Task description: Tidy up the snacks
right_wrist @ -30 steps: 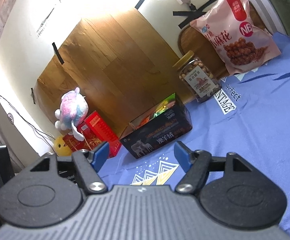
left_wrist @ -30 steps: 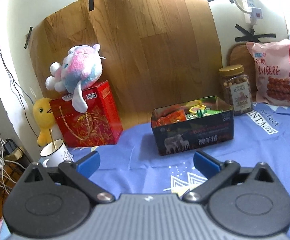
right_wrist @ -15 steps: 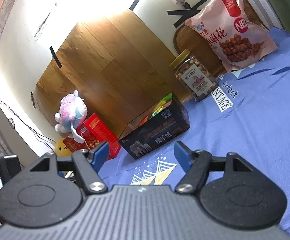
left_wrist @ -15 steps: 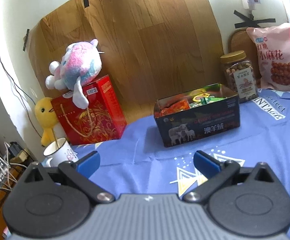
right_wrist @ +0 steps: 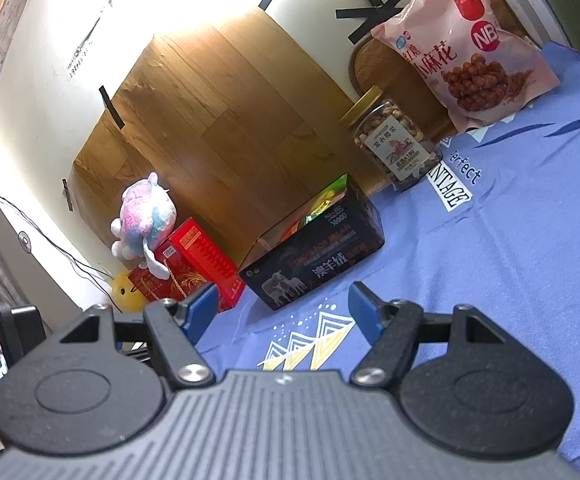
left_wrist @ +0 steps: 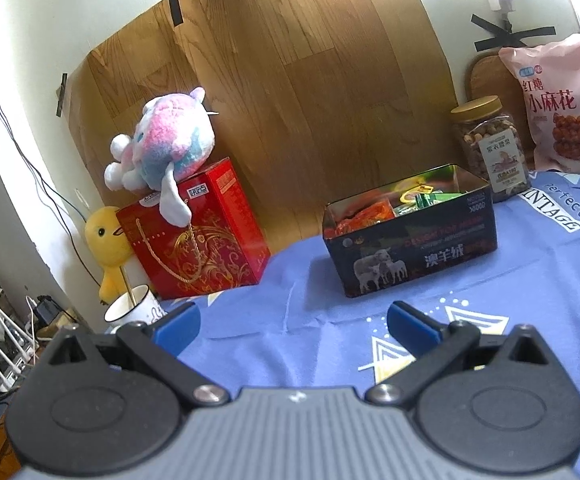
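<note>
A dark open tin [left_wrist: 414, 254] [right_wrist: 318, 264] printed with sheep stands on the blue cloth and holds several snack packets [left_wrist: 374, 214] in orange and green wrappers. Behind it to the right stand a clear nut jar [left_wrist: 490, 148] [right_wrist: 396, 140] with a gold lid and a pink snack bag [left_wrist: 562, 108] [right_wrist: 466, 48] leaning on the wall. My left gripper [left_wrist: 292, 326] hangs open and empty in front of the tin, well short of it. My right gripper [right_wrist: 283, 312] is also open and empty, tilted, back from the tin's near side.
A red gift box [left_wrist: 197, 240] with a pastel plush toy [left_wrist: 165, 144] on top stands left of the tin, next to a yellow duck toy [left_wrist: 107, 244] and a white mug [left_wrist: 131, 312]. A wood-grain panel [left_wrist: 290, 80] covers the wall. Cables and clutter lie beyond the left table edge.
Both grippers have drawn back and risen a little, so the tin sits lower and farther in each view. Both stay open. Nothing on the cloth has moved.
</note>
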Action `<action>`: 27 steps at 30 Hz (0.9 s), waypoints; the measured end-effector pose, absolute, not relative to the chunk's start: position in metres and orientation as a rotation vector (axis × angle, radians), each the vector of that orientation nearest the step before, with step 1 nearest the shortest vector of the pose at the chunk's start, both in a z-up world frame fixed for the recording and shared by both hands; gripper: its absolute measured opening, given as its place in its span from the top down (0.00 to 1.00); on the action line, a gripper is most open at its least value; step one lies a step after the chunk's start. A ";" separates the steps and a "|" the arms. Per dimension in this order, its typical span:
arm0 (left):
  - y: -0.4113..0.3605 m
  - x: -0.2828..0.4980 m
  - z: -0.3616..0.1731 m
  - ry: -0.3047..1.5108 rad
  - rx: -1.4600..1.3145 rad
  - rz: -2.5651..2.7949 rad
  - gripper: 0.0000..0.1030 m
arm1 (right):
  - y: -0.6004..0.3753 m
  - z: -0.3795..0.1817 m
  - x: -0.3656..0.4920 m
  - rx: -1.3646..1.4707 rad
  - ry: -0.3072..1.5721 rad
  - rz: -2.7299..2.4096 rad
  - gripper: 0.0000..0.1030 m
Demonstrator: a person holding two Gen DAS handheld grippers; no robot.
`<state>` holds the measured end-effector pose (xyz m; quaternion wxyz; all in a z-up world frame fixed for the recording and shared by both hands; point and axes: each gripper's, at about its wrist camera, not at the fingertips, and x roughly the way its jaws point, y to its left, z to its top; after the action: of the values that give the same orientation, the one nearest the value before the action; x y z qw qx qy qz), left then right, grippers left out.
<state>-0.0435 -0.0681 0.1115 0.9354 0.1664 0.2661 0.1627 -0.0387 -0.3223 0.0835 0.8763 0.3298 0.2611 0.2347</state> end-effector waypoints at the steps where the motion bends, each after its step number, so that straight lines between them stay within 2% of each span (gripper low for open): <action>1: -0.068 -0.043 0.112 0.545 0.338 0.331 0.00 | -0.322 0.084 -0.039 0.687 0.545 0.492 0.28; 27: -0.066 -0.050 0.111 0.575 0.306 0.291 0.00 | -0.313 0.084 -0.036 0.663 0.559 0.520 0.28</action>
<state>-0.0500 -0.0658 0.1113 0.9372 0.1497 0.2812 0.1423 -0.0355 -0.3129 0.0840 0.8749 0.3174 0.2676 0.2493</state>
